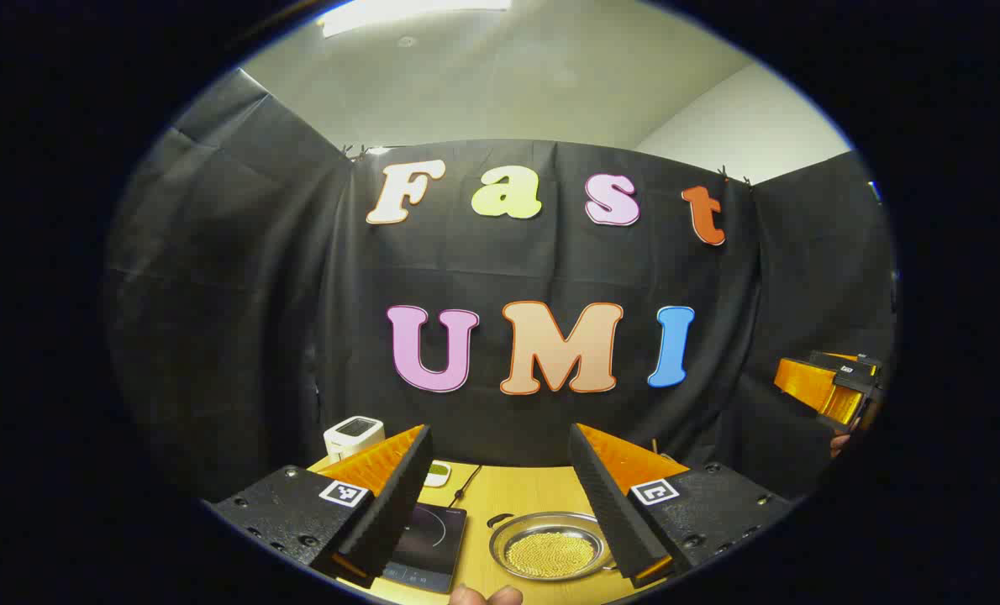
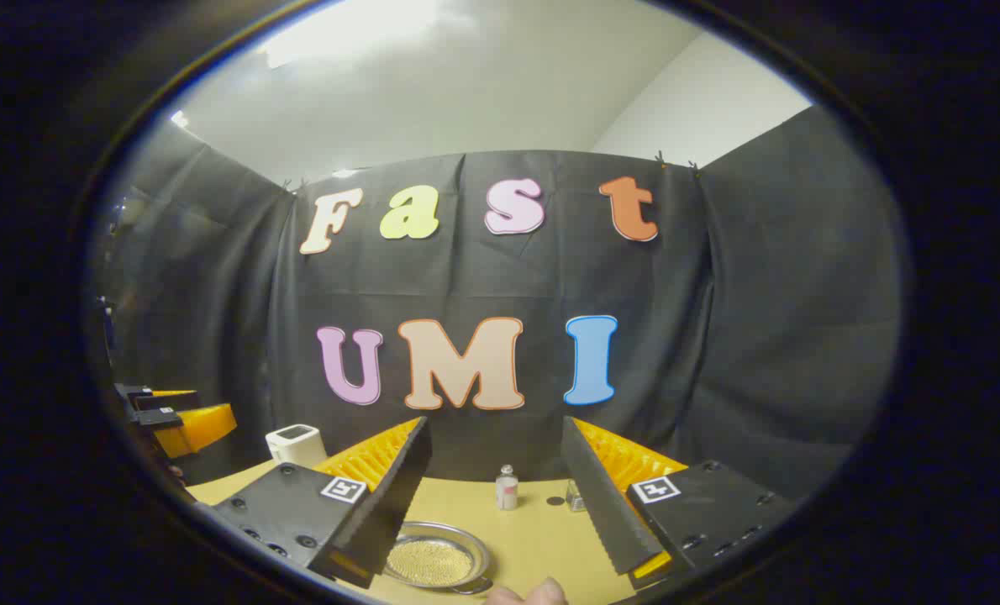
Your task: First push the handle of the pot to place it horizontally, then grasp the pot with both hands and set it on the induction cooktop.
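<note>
The left gripper [image 1: 500, 496] hovers above the wooden surface [image 1: 508, 491] with its jaws spread, holding nothing. Between them lies the shallow metal pot [image 1: 550, 546] of yellow grains, just right of the dark induction cooktop [image 1: 428, 546]. The right gripper [image 2: 496, 496], jaws also spread and empty, sees the pot [image 2: 437, 559] low at left

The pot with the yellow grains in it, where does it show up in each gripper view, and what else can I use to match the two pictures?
Left gripper view: the pot sits low and right of centre on the table, between the open fingers, beside the cooktop.
Right gripper view: the pot sits low and left of centre, partly behind one finger.
Shared landmark: the white box-shaped appliance at the table's back left.
</note>
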{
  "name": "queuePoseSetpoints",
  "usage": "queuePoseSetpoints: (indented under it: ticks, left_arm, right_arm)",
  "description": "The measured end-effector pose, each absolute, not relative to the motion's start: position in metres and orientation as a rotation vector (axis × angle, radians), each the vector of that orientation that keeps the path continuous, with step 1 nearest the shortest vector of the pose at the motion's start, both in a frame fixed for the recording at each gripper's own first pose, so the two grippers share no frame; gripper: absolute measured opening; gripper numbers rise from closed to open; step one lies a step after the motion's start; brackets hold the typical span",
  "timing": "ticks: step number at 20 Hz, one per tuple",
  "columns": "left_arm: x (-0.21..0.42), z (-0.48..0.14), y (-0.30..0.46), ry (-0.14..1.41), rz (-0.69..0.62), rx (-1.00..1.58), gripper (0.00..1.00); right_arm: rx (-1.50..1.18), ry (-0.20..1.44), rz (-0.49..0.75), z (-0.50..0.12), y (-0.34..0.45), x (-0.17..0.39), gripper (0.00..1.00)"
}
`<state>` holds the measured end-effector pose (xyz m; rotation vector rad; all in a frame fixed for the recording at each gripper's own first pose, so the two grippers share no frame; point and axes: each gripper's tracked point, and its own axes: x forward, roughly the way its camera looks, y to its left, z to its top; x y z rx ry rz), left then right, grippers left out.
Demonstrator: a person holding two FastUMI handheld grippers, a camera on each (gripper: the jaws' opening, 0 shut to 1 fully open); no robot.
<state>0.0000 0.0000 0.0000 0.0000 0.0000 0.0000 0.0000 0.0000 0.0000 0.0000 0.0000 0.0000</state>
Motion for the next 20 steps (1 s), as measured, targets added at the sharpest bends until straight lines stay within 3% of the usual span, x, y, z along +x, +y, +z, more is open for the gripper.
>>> queuePoseSetpoints:
  ticks: [20]
  left_arm:
    - [-0.009, 0.002, 0.004, -0.016, -0.006, 0.038, 0.96]
  right_arm:
    - [-0.005, 0.017, 0.021, -0.007, 0.012, 0.001, 0.99]
